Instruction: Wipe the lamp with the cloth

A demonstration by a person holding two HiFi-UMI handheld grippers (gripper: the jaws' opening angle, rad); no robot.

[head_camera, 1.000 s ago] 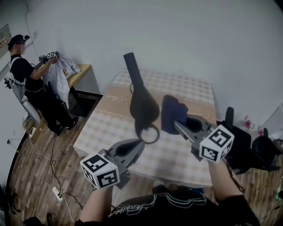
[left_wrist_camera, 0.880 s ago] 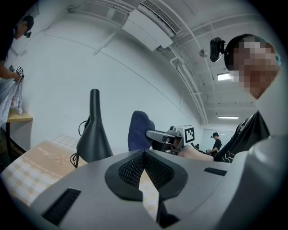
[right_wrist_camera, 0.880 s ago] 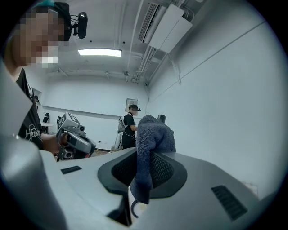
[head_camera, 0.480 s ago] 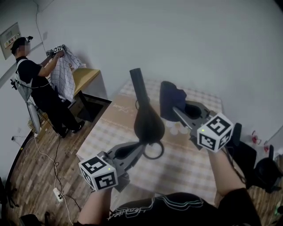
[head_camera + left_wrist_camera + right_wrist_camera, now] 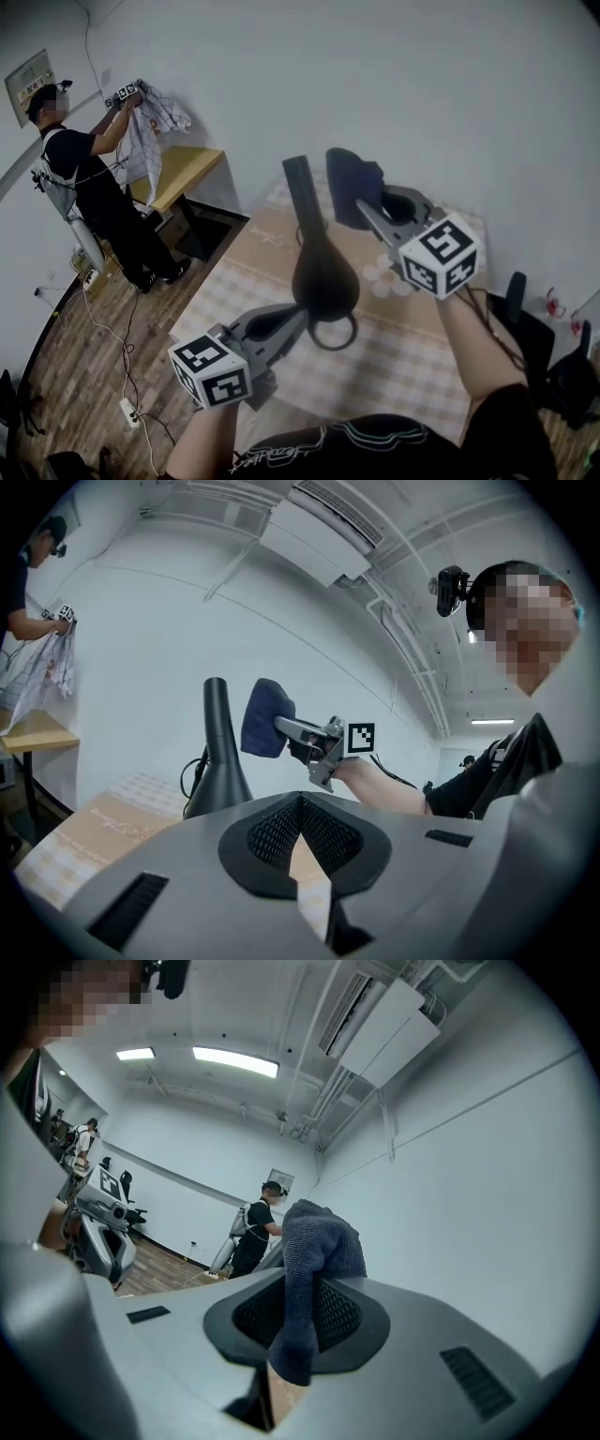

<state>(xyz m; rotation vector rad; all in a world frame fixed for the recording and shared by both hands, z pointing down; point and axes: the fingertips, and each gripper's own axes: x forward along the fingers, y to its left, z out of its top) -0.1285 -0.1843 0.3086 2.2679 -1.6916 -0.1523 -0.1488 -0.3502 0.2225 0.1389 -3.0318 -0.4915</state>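
A black lamp (image 5: 323,272) with a tall stem and a bulging body stands upright over the checked table (image 5: 234,281). A ring (image 5: 334,331) sits at its foot. My left gripper (image 5: 300,314) comes in from the lower left, with its jaws drawn together at that ring. In the left gripper view (image 5: 300,803) only a thin slit shows between the jaws, and the lamp (image 5: 215,752) rises just left of them. My right gripper (image 5: 361,206) is shut on a dark blue cloth (image 5: 349,186), held close to the right of the stem's top. The cloth (image 5: 314,1269) hangs between the jaws of my right gripper (image 5: 300,1307).
Small white cups (image 5: 384,277) stand on the table right of the lamp. A person (image 5: 89,187) at the far left holds up a checked cloth beside a wooden desk (image 5: 183,169). Black seats (image 5: 539,337) stand to the right. A power strip (image 5: 127,410) and cables lie on the floor.
My right gripper has lifted the cloth from beside the lamp's body to beside the stem's top. The left gripper stays at the ring. The person at the left has raised the checked cloth.
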